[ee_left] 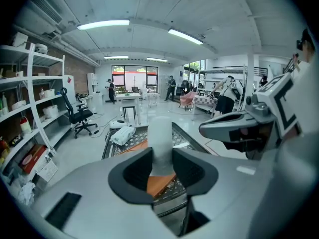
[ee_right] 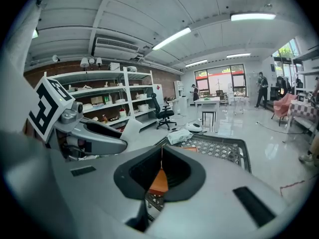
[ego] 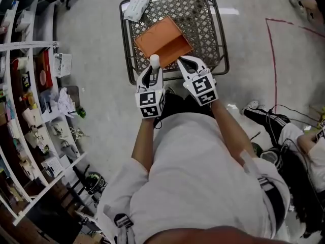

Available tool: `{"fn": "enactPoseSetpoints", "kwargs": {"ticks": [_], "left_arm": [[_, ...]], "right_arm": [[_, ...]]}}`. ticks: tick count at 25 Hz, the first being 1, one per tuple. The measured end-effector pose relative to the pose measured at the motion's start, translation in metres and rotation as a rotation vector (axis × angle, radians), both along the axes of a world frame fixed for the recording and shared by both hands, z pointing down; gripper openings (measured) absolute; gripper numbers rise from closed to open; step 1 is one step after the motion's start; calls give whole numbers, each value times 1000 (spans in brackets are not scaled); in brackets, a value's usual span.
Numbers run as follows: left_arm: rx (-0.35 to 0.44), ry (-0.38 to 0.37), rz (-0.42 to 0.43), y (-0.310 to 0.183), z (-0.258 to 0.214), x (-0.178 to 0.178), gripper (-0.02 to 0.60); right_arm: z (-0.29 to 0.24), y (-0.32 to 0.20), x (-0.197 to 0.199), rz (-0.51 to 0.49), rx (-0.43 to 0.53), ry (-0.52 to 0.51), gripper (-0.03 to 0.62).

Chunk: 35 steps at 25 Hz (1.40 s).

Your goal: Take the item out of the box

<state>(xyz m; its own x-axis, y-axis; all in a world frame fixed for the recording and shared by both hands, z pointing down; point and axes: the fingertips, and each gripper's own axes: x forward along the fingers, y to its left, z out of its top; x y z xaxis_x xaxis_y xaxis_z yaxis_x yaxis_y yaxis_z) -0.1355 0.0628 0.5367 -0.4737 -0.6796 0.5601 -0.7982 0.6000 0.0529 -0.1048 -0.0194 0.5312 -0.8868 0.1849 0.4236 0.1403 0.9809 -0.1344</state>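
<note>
Left gripper (ego: 153, 69) fingers clamp a white item (ego: 154, 60); right gripper (ego: 184, 60) fingers pinch the orange box (ego: 160, 40) wall.

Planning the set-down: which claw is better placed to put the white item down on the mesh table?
Left. The left claw is shut on the white item, while the right claw is busy pinching the edge of the orange box.

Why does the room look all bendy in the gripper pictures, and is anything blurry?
Left gripper view: the wide lens bows the shelves and blackens the corners; the white item clamped in the left gripper looks soft up close. Right gripper view: same bowing, ceiling lamps glare, the right gripper pinches the orange box. Head view: sharp, a lamp glints off the floor.
</note>
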Motion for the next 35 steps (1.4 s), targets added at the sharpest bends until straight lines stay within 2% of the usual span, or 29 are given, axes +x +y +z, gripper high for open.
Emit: {"fn": "enactPoseSetpoints", "kwargs": {"ticks": [8,18,27,31,35], "left_arm": [[66,-26,-9,17,-16,13,126],[178,-85,16,58,-58,28,126],[356,-203,39,90,-124,38,126],[395,-247,52,100,-151,48,126],[422,-286,16,104,-169,51,126]], "right_arm": [[-15,7,14,46,38,-38,5],[-60,31,33,131,122,-146,5],[-118,57,52,198,206,-257,5],[-146,67,65,222,203,-300,5],[-165,68,64,199,230,-347,5]]}}
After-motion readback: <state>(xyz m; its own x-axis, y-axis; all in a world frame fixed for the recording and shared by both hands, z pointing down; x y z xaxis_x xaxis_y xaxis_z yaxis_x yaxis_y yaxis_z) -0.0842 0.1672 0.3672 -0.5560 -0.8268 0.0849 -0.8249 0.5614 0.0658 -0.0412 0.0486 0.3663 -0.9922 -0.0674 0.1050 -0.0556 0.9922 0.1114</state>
